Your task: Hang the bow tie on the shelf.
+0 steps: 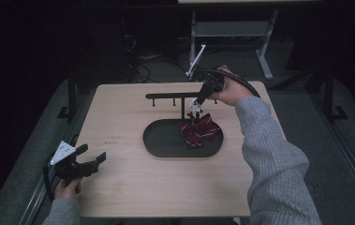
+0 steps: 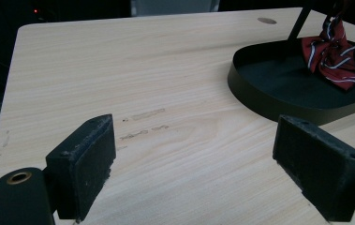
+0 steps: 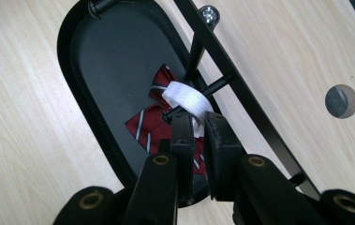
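Two grippers: right gripper (image 3: 195,124) has its jaws nearly together, pinching the white strap (image 3: 184,97) of the red striped bow tie (image 3: 149,124); strap looped over a rack peg (image 3: 203,91) just past the fingertips, tie hanging over the black tray (image 3: 95,61). Left gripper (image 2: 194,159) spread wide, nothing between, tray far ahead.

One table (image 1: 133,187). One black oval tray (image 1: 159,143) on it. One black hanger stand (image 1: 166,95) rising from the tray. One red striped bow tie (image 1: 198,131), carrying one white elastic band (image 3: 184,97). Two handheld grippers: left gripper (image 1: 91,161), right gripper (image 1: 195,110).
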